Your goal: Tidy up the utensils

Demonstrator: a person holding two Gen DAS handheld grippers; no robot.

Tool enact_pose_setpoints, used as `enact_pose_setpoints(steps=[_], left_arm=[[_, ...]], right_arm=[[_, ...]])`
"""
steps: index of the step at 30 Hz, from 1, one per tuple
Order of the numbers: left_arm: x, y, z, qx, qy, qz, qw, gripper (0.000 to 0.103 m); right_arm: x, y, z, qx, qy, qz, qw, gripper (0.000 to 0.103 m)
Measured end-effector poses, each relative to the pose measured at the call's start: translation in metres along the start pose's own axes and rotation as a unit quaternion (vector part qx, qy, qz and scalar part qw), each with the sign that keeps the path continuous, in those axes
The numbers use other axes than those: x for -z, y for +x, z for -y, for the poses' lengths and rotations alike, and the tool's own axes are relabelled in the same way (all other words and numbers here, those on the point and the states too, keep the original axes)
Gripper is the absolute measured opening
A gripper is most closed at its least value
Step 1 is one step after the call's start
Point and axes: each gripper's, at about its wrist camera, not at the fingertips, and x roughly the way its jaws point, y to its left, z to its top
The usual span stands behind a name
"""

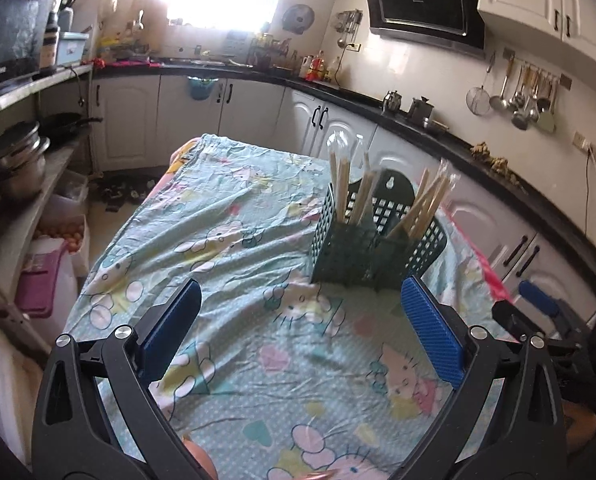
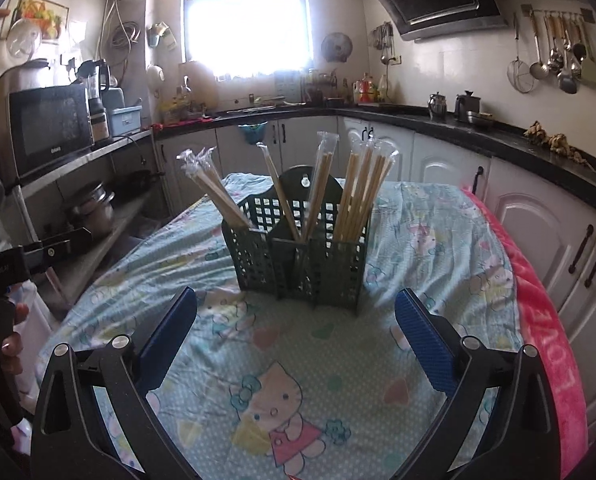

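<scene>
"LOVE" on the pink towel (image 2: 554, 344) at the table's edge.

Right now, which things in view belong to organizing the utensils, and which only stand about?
For the job: wrapped chopsticks; green utensil basket; left tool; right tool, both open and empty.

Standing about: microwave; hanging ladles; kettle; pink towel.

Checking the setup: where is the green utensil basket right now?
In both wrist views, the green utensil basket stands on the cartoon-print tablecloth, just beyond the open grippers.
</scene>
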Motion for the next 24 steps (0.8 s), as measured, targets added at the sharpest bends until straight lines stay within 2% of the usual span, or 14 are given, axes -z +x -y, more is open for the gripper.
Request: enact_pose_setpoints(steps=[7, 17, 24], left_arm=[[0.023, 0.0, 0.013, -0.02, 0.014, 0.023, 0.9994, 0.092], [0.029, -0.013, 0.017, -0.02, 0.012, 0.072, 0.9971, 0.092], [0.034, -0.01, 0.021, -0.024, 0.018, 0.073, 0.9969, 0.092]], right_arm=[[0.032, -0.017, -0.004, 0.021, -0.021, 0.049, 0.998, 0.096], [0.034, -0.032, -0.003, 0.017, -0.014, 0.11, 0.994, 0.097], [0.036, -0.038, -0.002, 0.031, -0.016, 0.149, 0.988, 0.097]])
